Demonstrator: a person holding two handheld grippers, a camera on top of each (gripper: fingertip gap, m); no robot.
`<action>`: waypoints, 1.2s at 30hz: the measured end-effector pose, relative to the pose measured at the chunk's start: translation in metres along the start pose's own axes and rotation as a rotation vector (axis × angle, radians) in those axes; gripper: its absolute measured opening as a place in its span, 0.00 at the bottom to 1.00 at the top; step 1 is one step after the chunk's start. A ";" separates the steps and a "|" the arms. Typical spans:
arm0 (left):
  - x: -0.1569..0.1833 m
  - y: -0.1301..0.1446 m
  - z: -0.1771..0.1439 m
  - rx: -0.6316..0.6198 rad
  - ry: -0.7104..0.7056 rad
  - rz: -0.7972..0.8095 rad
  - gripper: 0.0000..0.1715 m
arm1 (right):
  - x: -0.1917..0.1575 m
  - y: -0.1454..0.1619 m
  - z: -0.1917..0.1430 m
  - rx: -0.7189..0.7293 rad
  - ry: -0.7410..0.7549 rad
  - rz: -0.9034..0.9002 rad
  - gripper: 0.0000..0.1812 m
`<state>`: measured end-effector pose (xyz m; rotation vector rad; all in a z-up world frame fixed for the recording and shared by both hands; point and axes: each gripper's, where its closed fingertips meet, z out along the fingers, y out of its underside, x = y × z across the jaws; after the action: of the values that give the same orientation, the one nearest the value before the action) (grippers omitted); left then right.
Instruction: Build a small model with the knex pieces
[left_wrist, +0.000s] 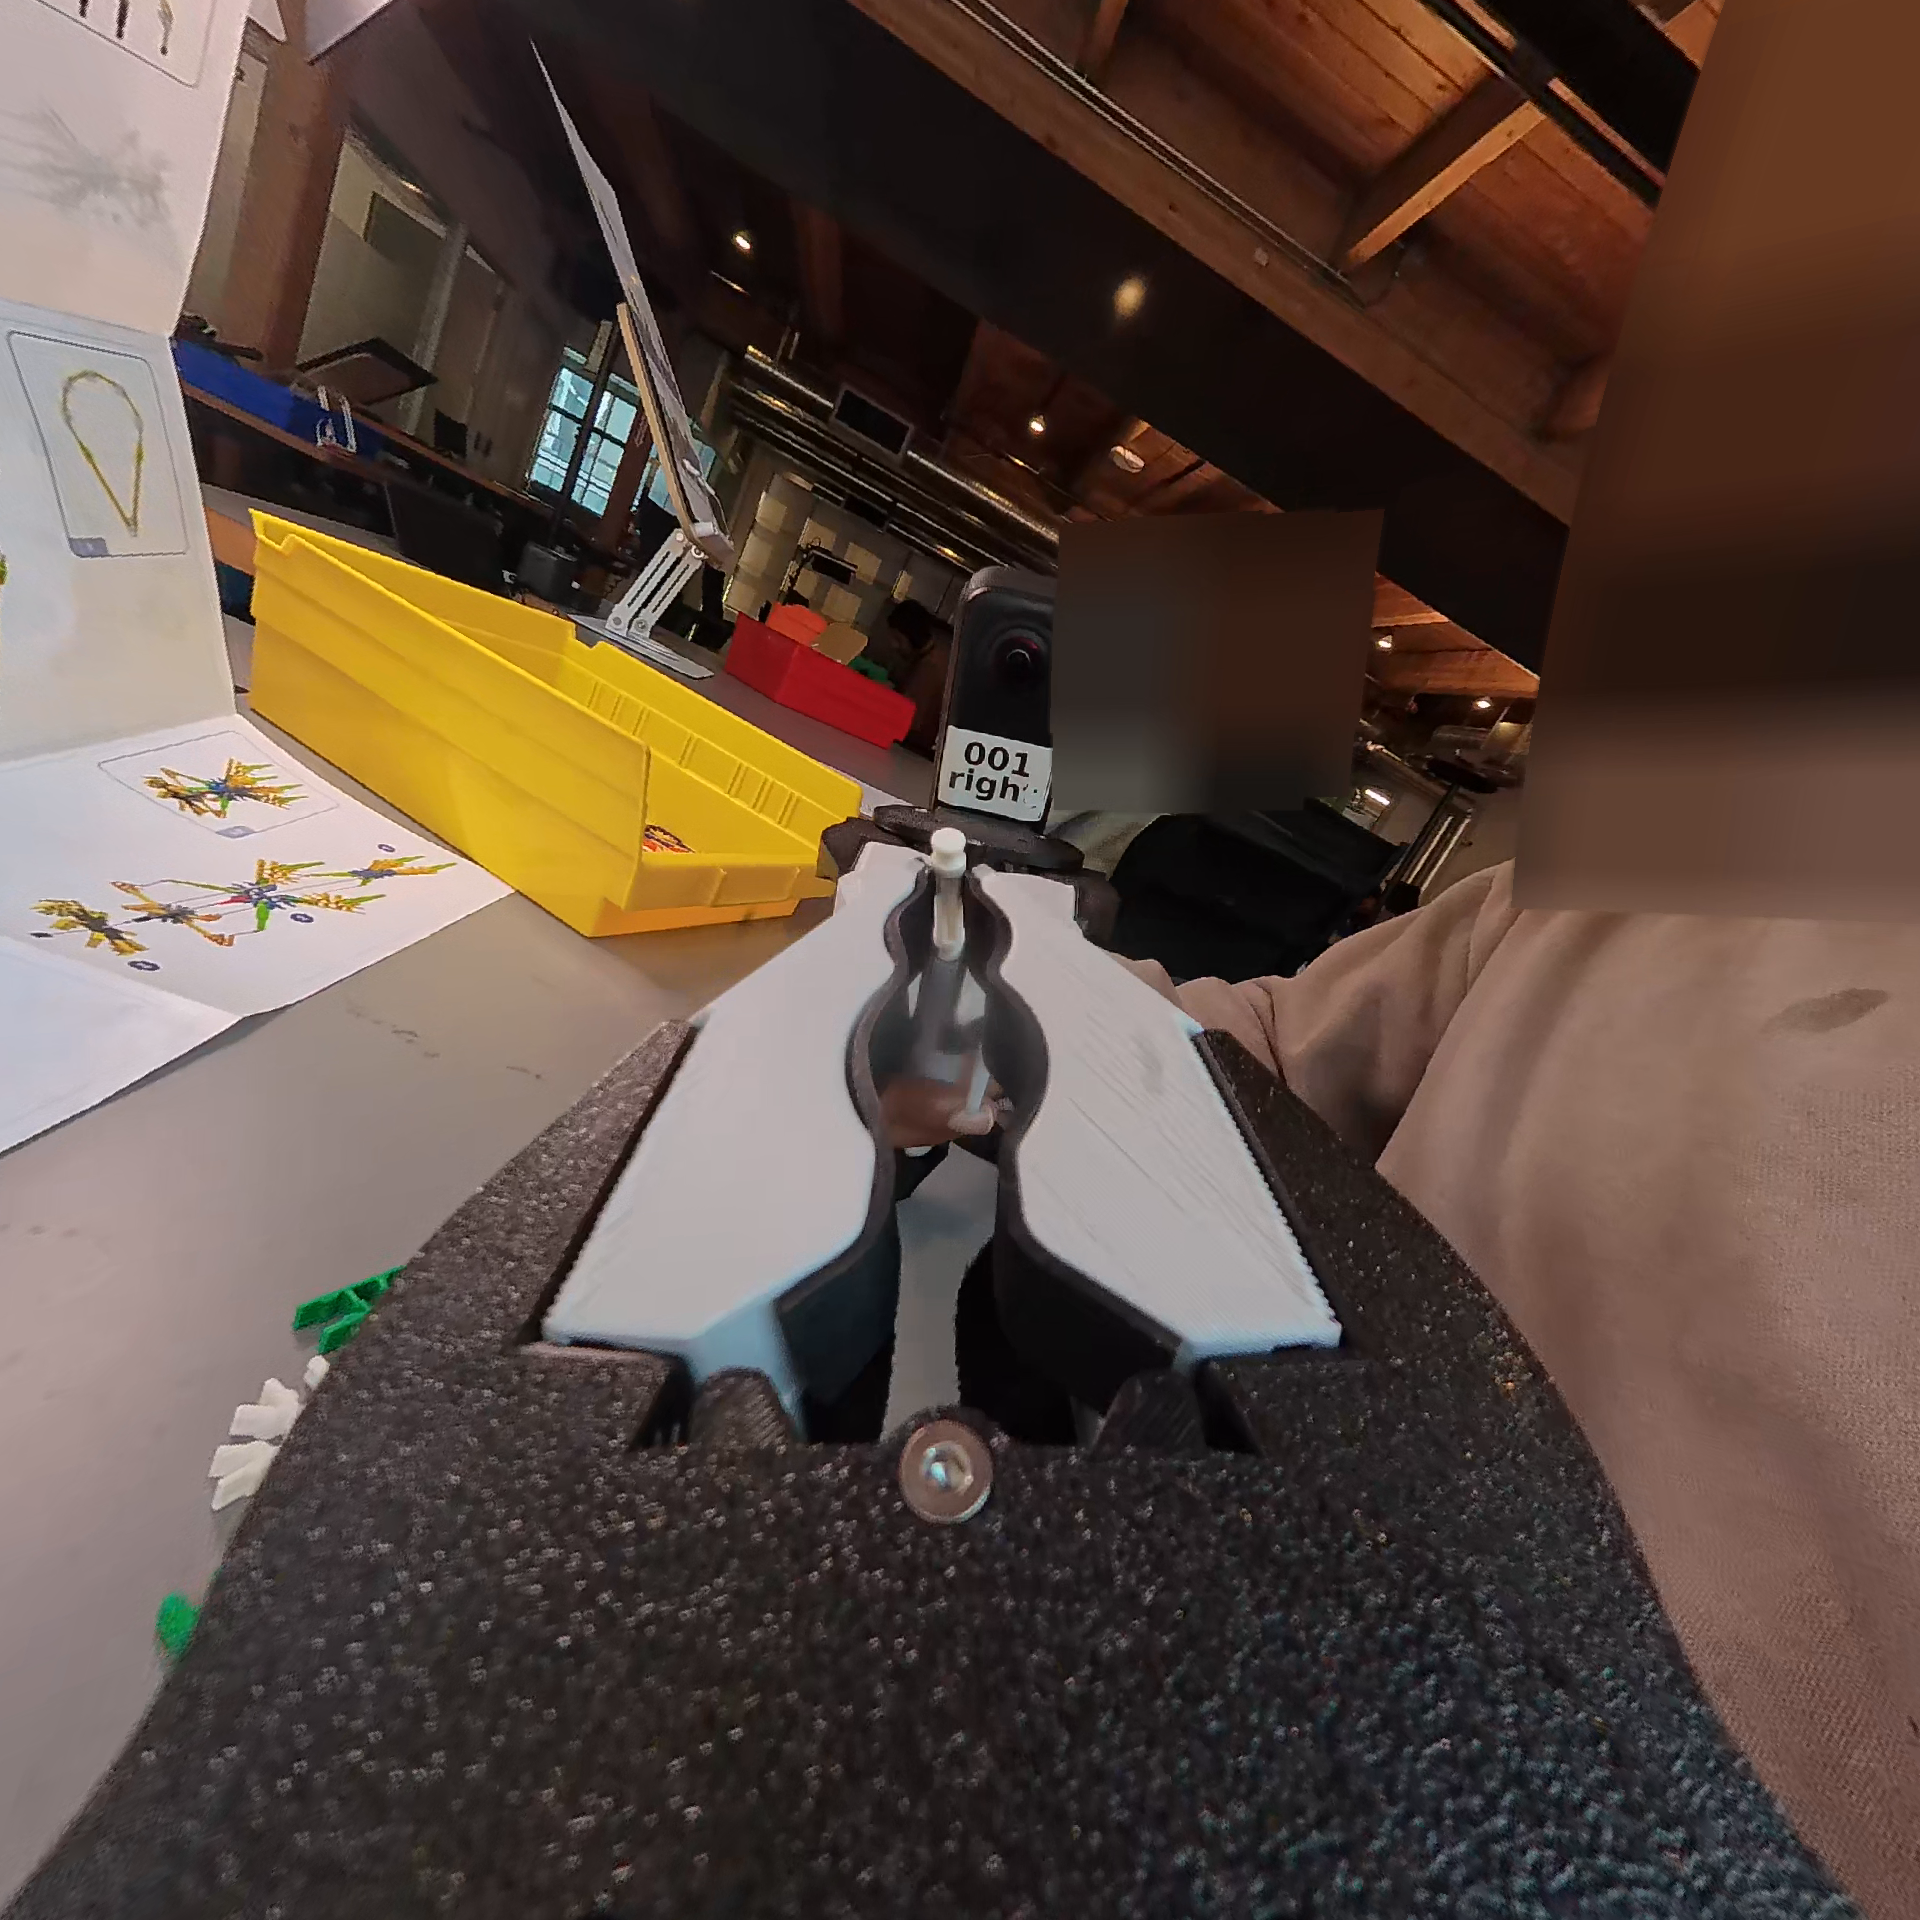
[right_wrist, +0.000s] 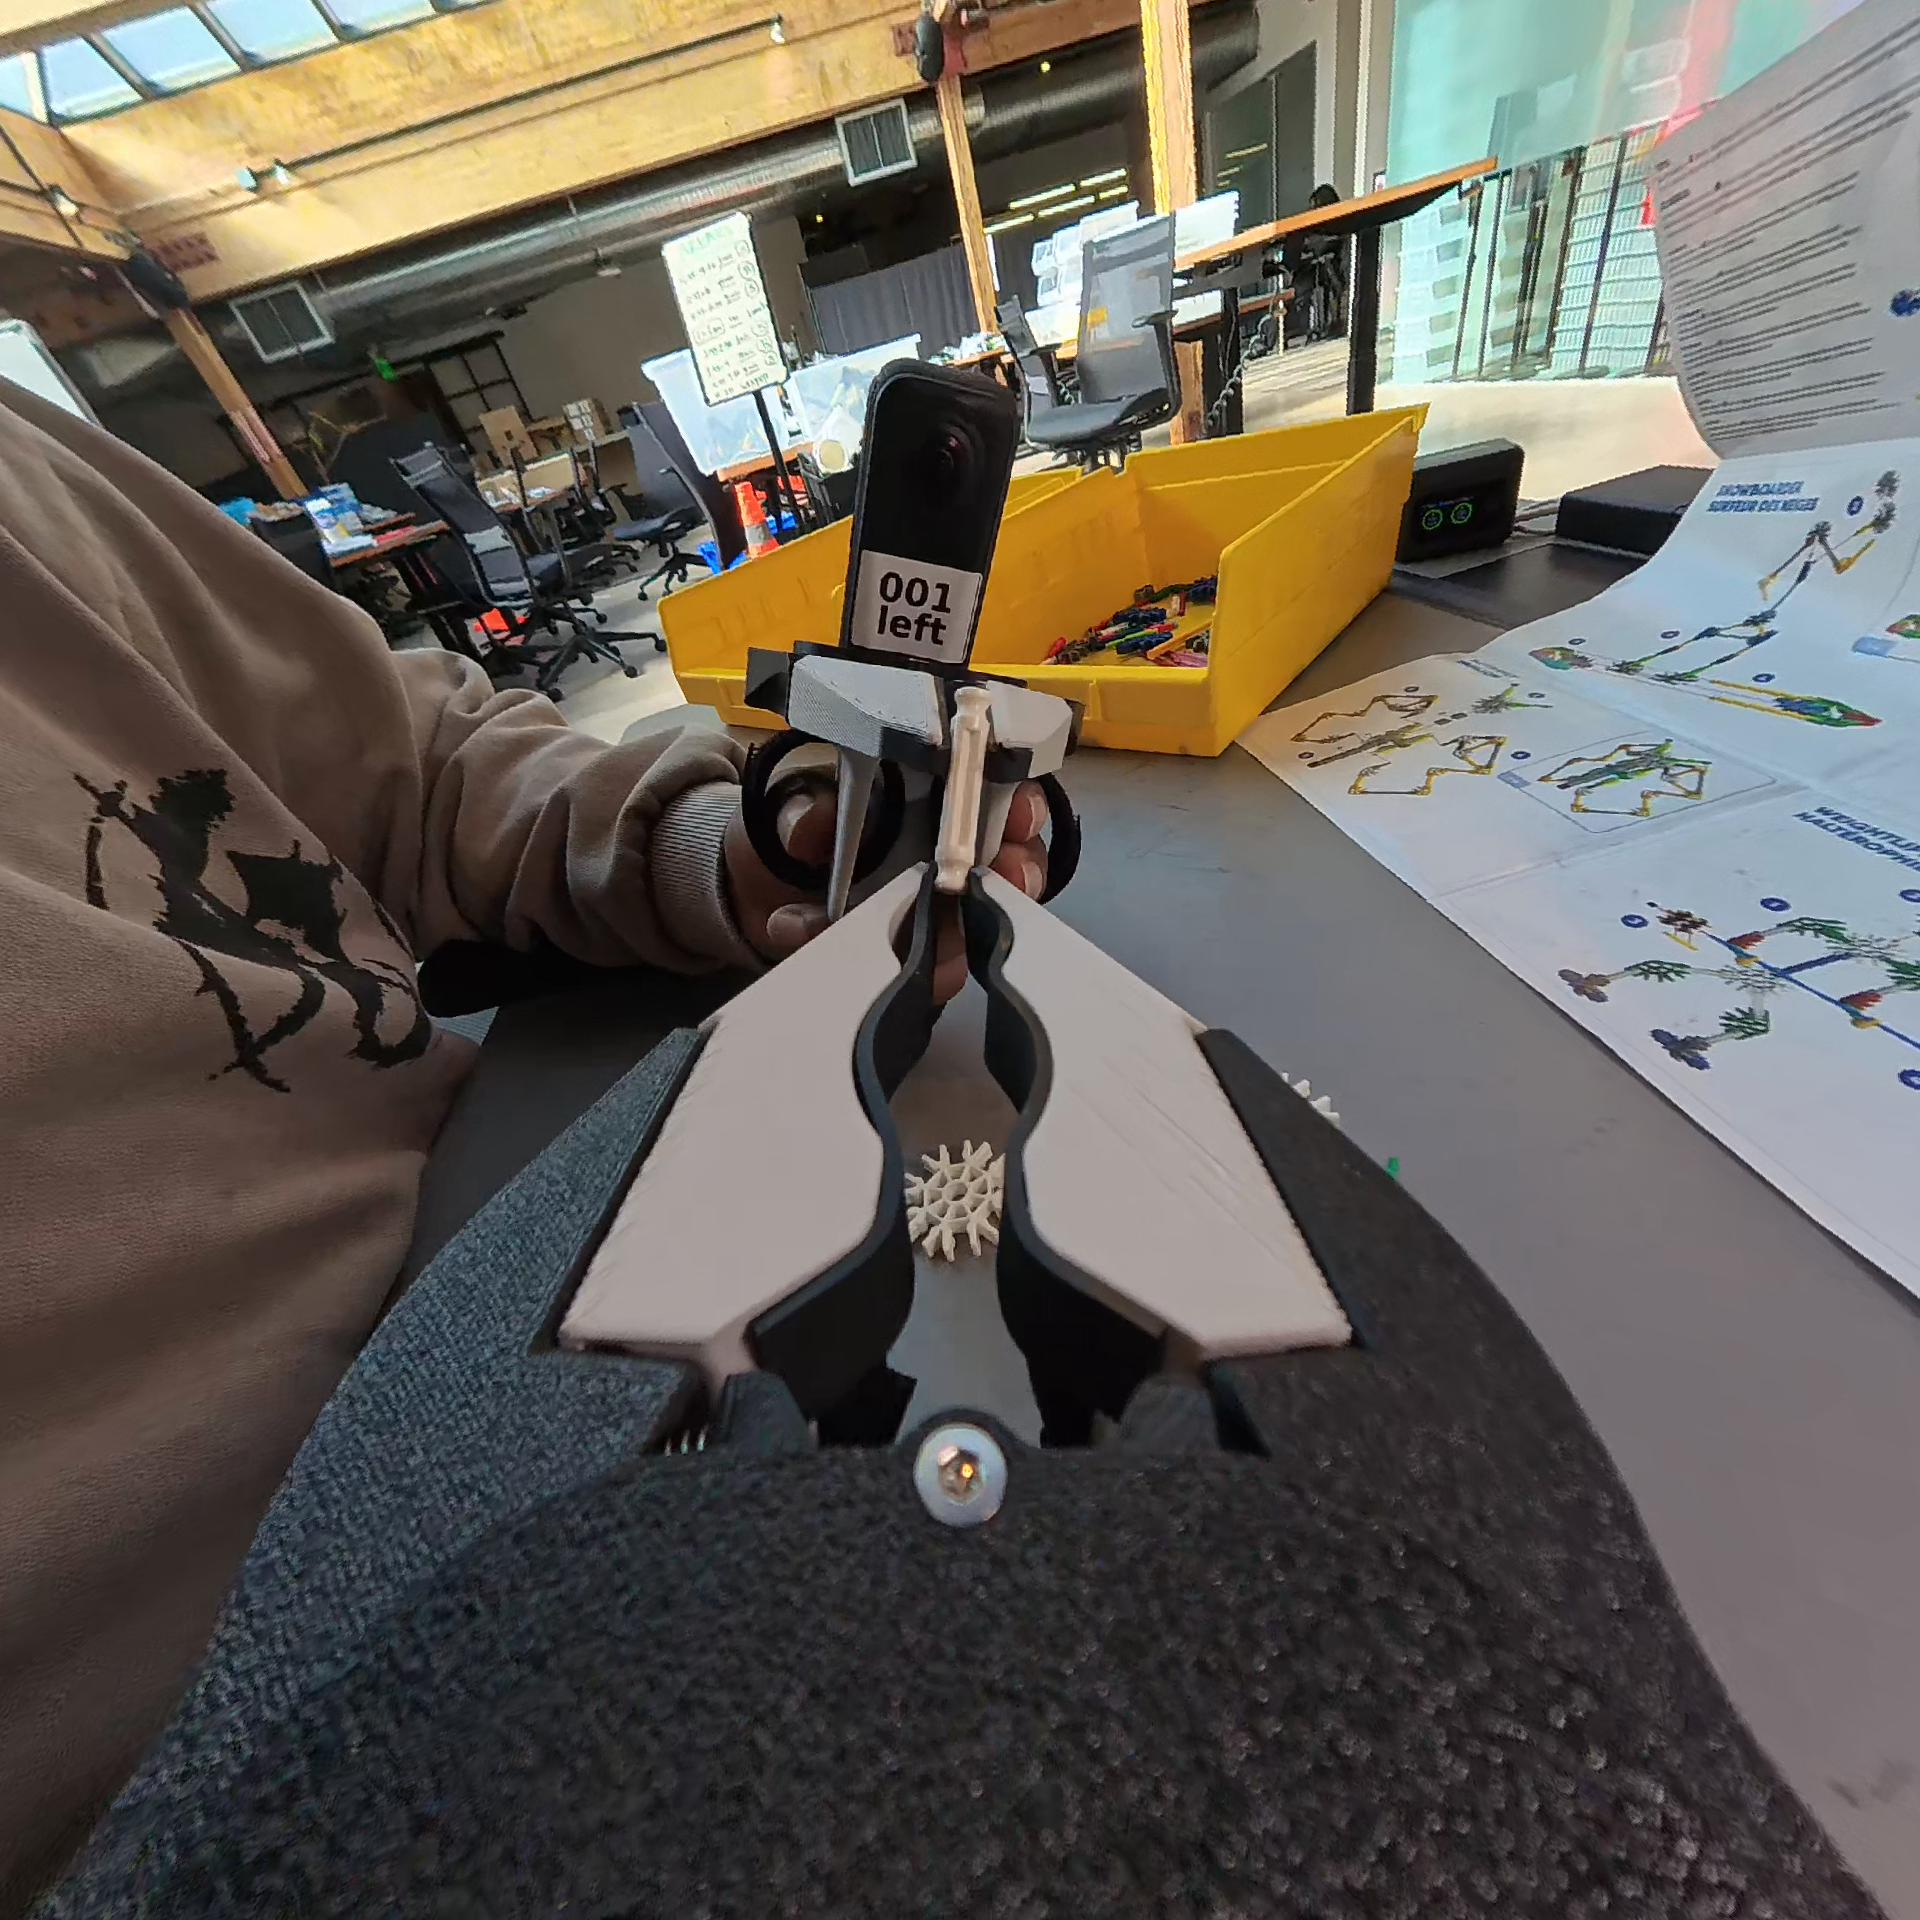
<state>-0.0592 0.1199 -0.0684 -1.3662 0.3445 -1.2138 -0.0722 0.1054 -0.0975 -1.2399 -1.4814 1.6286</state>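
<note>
Yellow bin (right_wrist: 1278, 540) with mixed-colour rods (right_wrist: 1132, 629)

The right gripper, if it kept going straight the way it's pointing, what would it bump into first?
Probably the left gripper. The right gripper is shut on the lower end of a white rod, and the left gripper's jaws hold the rod's upper end straight ahead. The exact gap between them is hard to judge.

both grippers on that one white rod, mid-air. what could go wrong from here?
1. The slim white plastic rod is pinched only at its ends, by the right gripper and the left gripper; any twist could flick it out.
2. It hangs over the grey table, beside the yellow plastic bin, so a drop may roll off.
3. The white snowflake-shaped connector lies under the right gripper and could get knocked.
</note>
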 end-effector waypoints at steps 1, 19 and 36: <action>0.000 0.001 -0.001 -0.006 -0.003 0.007 0.02 | 0.001 0.000 -0.001 -0.001 0.002 -0.001 0.01; 0.001 0.004 -0.002 -0.024 -0.006 0.032 0.02 | -0.010 0.005 0.010 -0.015 -0.036 -0.019 0.00; -0.003 0.001 -0.001 0.018 -0.017 -0.035 0.02 | -0.005 0.004 0.009 -0.002 -0.022 0.012 0.12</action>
<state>-0.0606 0.1222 -0.0707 -1.3712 0.2973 -1.2307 -0.0777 0.0965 -0.1011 -1.2377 -1.4918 1.6546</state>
